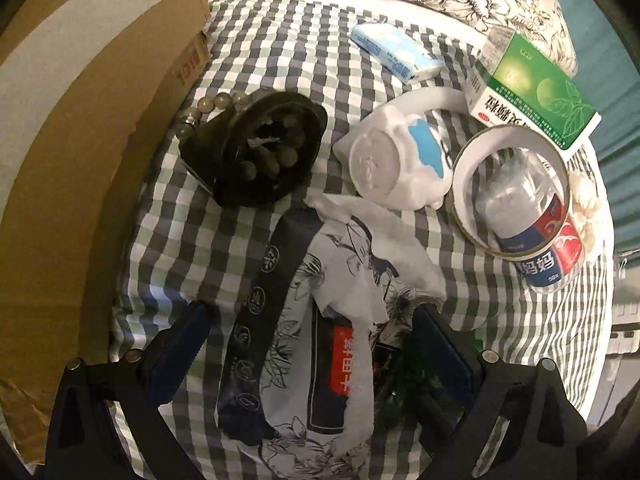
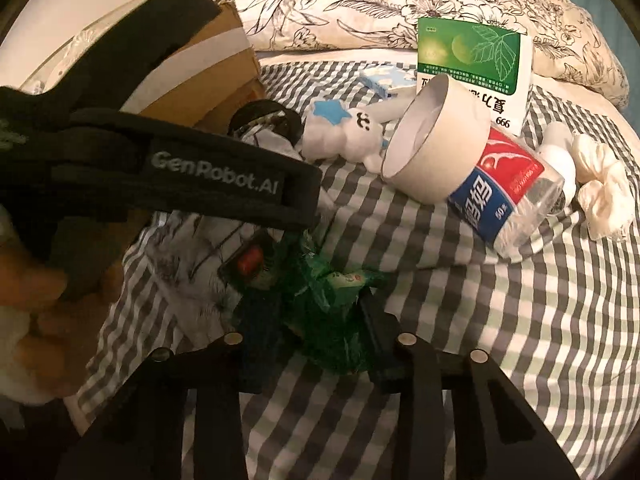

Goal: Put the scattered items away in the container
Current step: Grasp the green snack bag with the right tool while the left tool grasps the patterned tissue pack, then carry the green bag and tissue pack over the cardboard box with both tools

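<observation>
**Clutter on a checked bedsheet, box at the left**

The left gripper (image 1: 310,344) hung with its 2 blue-padded fingers spread wide on either side of a floral-printed packet (image 1: 304,360), touching nothing that could be made out. The right gripper (image 2: 316,320) was closed on a crumpled green wrapper (image 2: 332,300), pinched between its fingers just above the checked sheet (image 2: 500,340).

The cardboard box (image 1: 80,128) stood at the left edge of the bed, its flap open. Just beside it lay a black tray (image 1: 260,152) holding round beads, with a few more beads strung behind it. A white cloud-shaped toy (image 1: 396,160) with a blue patch lay near the middle. To its right a roll of tape (image 1: 464,184) leaned over a clear bottle (image 1: 536,248) with a red and blue label, the bottle passing through the ring. A green medicine box (image 1: 536,92) sat behind them, and a blue and white tissue pack (image 1: 396,50) lay farther back. A cream scrunchie (image 2: 604,196) rested beside the bottle. A flowered pillow (image 2: 400,0) lay at the head of the bed.
</observation>
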### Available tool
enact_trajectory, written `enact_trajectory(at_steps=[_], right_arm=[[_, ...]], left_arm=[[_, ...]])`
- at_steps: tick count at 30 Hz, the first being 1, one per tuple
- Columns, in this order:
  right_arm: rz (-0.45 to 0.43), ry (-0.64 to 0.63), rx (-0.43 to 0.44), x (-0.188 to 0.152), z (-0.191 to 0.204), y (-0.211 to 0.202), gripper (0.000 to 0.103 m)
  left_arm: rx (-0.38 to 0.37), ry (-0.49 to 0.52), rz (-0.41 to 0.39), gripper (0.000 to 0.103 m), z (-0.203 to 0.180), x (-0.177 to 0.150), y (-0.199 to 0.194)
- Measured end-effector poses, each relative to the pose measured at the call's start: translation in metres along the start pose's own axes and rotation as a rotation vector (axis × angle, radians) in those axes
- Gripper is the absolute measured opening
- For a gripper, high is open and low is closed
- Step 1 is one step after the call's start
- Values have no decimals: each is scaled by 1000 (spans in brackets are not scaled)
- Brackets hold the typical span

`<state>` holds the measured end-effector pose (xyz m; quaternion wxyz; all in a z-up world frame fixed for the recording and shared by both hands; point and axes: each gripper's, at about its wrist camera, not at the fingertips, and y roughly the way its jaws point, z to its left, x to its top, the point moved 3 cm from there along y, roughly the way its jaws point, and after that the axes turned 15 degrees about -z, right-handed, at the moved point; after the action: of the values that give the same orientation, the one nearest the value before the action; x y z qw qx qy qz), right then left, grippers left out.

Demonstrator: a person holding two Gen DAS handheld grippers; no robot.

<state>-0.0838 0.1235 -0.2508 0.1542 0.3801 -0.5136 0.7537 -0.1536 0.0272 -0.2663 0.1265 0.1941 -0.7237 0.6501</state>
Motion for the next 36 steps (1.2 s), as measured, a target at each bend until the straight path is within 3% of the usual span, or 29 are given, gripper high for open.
enact_trajectory(at_steps=[7,13,15,18,25,36], right_arm=[[-15,-15,-40,-3,-8,-29,34],[-42,67,-110,0,-43,-57,34],[-54,83,-127,3,-48,-64,34],[-79,104,-140,6,-53,-76,34],[-139,98,-157,8,-50,-108,34],[-260,82,-195,33,-30,-151,34]], left_arm=[[-9,-5,17,99,0,-2,0],[-28,26,5,67,-11,-3,-9],[-37,34,-1,51,-15,-2,-15],[-47,39,-17,40,-18,-1,-24],[-31,73,-109,37,-14,-14,-63],[-60,125,-357,37,-8,-18,-143]])
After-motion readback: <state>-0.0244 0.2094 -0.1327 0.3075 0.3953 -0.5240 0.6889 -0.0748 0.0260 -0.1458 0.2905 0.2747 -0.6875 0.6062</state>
